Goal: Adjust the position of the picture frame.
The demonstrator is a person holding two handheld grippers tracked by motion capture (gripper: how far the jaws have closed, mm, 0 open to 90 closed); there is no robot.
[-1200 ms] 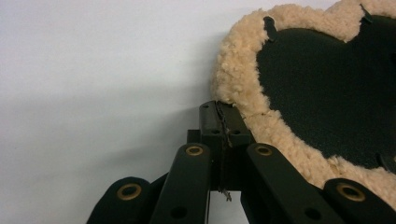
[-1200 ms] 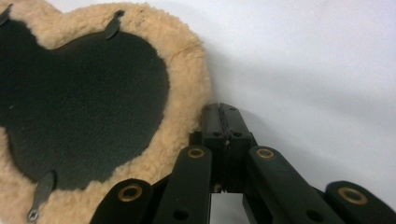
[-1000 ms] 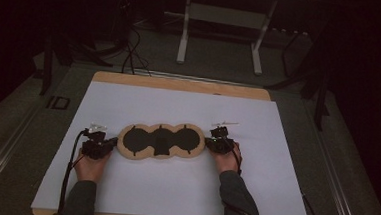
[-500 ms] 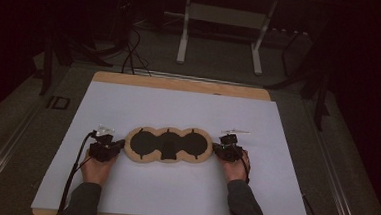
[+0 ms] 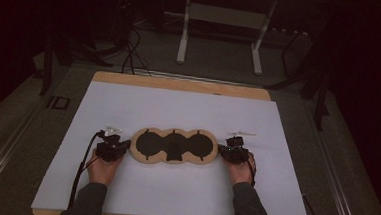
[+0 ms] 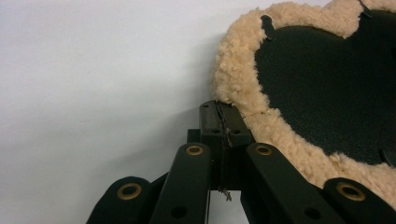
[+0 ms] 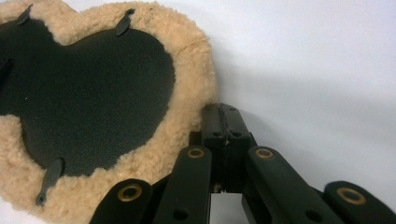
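- Fleece-edged black pad [image 5: 174, 145] is lying flat on the white sheet [image 5: 178, 107].
- Left gripper [image 5: 123, 147] is pinching its left edge.
- Right gripper [image 5: 223, 150], jaws clenched, is touching its right edge.

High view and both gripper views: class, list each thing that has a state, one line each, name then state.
Fleece-edged mat: lying flat on the white sheet, black side up, between the two grippers.
Left gripper: jaws shut, tips at the mat's fleece edge; whether they pinch it is unclear.
Right gripper: jaws shut, beside the mat's fleece edge.
White sheet: spread flat over the wooden table.
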